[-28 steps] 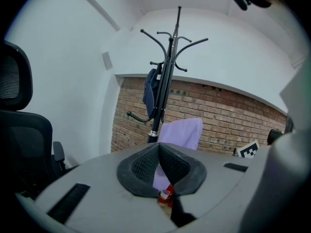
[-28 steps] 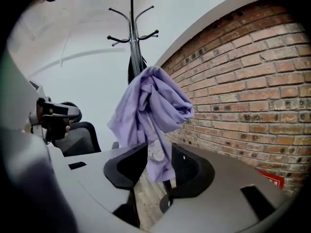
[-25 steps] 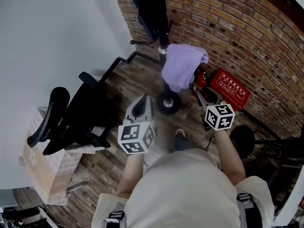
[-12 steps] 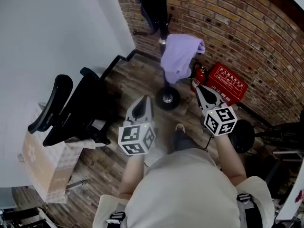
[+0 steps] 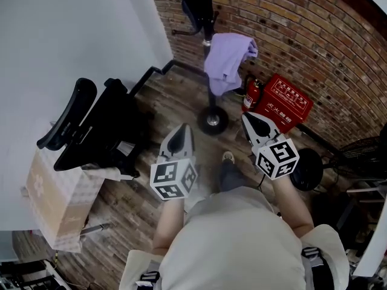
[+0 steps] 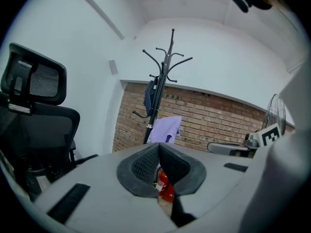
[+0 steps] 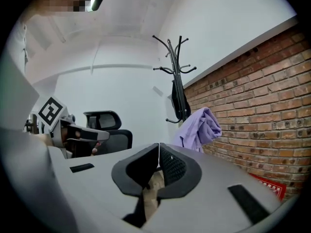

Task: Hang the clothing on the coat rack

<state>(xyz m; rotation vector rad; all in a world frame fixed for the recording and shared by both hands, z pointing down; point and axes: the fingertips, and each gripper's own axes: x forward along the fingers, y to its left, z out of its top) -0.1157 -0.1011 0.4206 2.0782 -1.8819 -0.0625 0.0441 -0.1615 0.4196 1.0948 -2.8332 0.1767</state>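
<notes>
The clothing [image 5: 227,59] – a pale purple shirt – hangs bunched over a low hook of the coat rack [image 5: 213,120], draped against the pole and well above the rack's round base. A dark garment [image 5: 192,5] hangs higher on the same rack, on the side toward the white wall [image 5: 72,35]. The rack stands on the wood floor [image 5: 175,101], close to the brick wall [image 5: 302,35]. Just beside its base, against the bricks, stand a red fire extinguisher [image 5: 250,95] and a red box [image 5: 288,104].

Both grippers are held out level toward the rack, well apart from the shirt and touching neither it nor the rack. The right gripper [image 7: 159,147] has just been closing; its jaws now meet at the tips with nothing between them. The left gripper [image 6: 158,148] also has its jaws pressed together and empty – only the extinguisher shows far off through the gap below the tips.

To the left, against the white wall, stands a black office chair [image 5: 91,132], with a cardboard box [image 5: 51,204] beside it. A fan [image 5: 363,156] stands at the right edge.
</notes>
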